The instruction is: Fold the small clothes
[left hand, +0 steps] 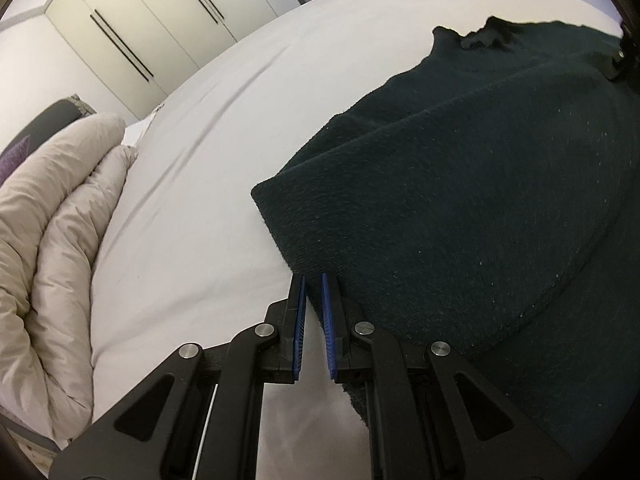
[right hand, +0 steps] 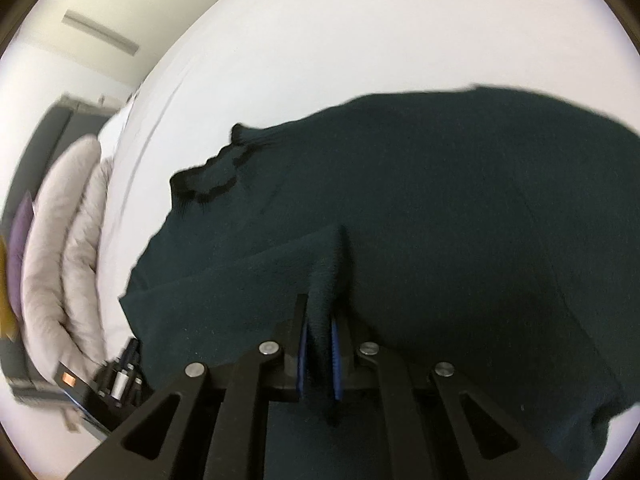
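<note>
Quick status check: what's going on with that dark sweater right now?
Right gripper shut on dark sweater. Left gripper shut at its edge, grip unclear. Sweater partly folded on white sheet. Nothing in the way.

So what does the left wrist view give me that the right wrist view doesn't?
Left wrist only: the left gripper, nearly shut at the sweater's folded edge, no knit visible between its pads, and the wardrobe doors. Right wrist only: the right gripper shut on a raised pinch of knit. Both: the dark green sweater with its collar, the white sheet and the beige duvet.
</note>
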